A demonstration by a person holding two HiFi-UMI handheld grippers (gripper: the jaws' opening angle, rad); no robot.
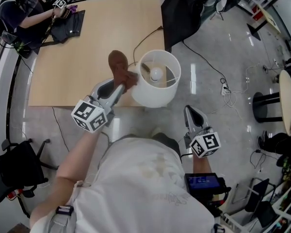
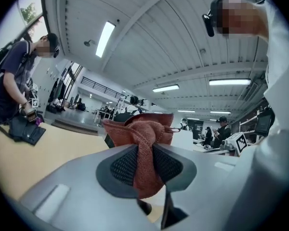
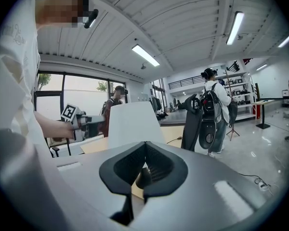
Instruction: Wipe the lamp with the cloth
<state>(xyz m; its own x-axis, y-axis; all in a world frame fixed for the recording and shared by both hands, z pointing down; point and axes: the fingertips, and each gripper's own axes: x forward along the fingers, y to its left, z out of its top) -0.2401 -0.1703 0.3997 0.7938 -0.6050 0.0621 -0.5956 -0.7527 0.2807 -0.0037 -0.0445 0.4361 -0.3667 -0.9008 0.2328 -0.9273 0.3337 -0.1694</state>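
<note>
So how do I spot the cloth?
Find the big wooden table, then the white lamp at its near edge. By the shade's left side, the left gripper pinches the cloth: the only rust-brown, floppy thing there.

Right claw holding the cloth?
No: the right claw has its jaws together on nothing, while the cloth is pinched in the left claw.

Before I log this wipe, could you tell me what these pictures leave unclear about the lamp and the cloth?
Lamp base: head view, hidden under its own shade; right gripper view, behind the right claw.
Cloth touching lamp or not: left gripper view, cloth bunched in the left claw covers that spot.
Cord's far end: head view, passes under a dark garment.
</note>
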